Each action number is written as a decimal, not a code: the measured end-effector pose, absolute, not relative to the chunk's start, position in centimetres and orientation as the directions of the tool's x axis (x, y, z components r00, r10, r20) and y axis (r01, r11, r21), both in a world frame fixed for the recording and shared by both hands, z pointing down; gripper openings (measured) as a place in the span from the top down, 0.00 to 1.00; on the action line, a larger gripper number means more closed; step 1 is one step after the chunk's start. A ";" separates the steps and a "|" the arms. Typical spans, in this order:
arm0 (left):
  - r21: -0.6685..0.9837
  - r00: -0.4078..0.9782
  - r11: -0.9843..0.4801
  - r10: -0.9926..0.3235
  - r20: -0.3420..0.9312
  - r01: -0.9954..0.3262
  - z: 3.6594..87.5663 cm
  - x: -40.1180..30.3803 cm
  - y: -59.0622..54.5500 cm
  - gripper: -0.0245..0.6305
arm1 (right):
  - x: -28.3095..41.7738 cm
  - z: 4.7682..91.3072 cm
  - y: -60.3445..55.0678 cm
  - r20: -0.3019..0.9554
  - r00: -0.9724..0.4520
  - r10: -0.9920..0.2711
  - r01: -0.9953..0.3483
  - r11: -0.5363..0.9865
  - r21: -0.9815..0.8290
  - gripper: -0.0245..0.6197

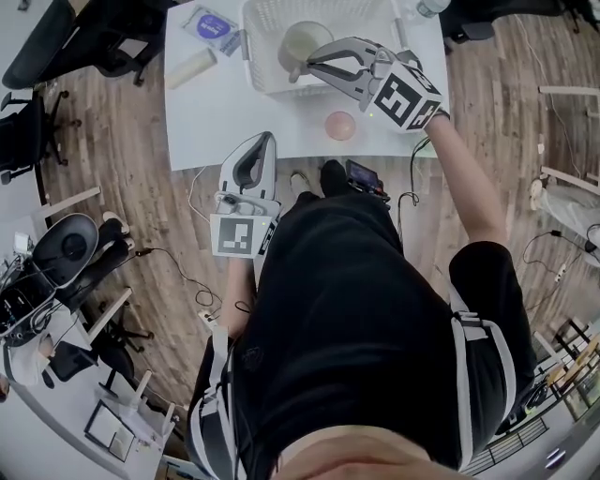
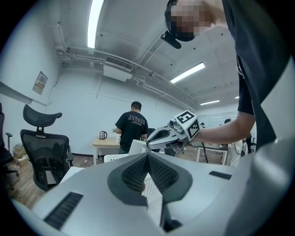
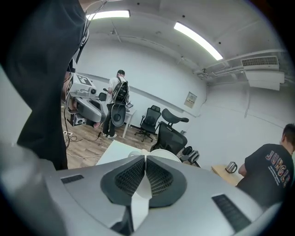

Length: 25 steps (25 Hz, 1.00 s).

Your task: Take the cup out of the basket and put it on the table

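Both grippers show in the head view with their jaws drawn together. The right gripper point(image 1: 307, 67) reaches over the white desk point(image 1: 216, 122) into the white basket point(image 1: 258, 58) at the desk's far edge. Its tips are at the rim of the pale cup point(image 1: 305, 37), which sits inside the basket. The left gripper point(image 1: 260, 141) hangs over the desk's near edge, well apart from the basket. A pink round thing point(image 1: 340, 125) lies between the basket and the near edge, toward the right corner. A pale cylinder point(image 1: 190, 67) lies by the left edge, and a blue packet point(image 1: 214, 23) lies near the far left corner.

In the left gripper view the pads meet at their tips with nothing between them. White basket mesh shows through the slit below. Beyond, the right gripper is held out on a bare forearm. Far back, a person in a black shirt point(image 2: 131, 131) stands at a small table point(image 2: 107, 144) with a kettle point(image 2: 102, 135). A black office chair point(image 2: 44, 159) stands at the left.

In the right gripper view the pads are closed on the cup's wall. A thin white strip of the wall runs between them, and the round rim arcs just behind the tips. Black chairs point(image 3: 173, 133) stand beyond.
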<state>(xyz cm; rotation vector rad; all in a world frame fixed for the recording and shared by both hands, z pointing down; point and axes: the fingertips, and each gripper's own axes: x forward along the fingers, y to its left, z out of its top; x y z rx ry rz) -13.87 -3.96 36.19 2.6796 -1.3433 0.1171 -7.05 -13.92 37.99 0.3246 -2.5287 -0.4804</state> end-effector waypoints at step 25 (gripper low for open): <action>0.126 0.753 -0.743 -0.652 0.086 -0.658 36.3 -12.8 2.5 0.93 | -6.3 31.8 2.2 0.349 -0.798 -0.491 -0.331 0.841 0.428 0.92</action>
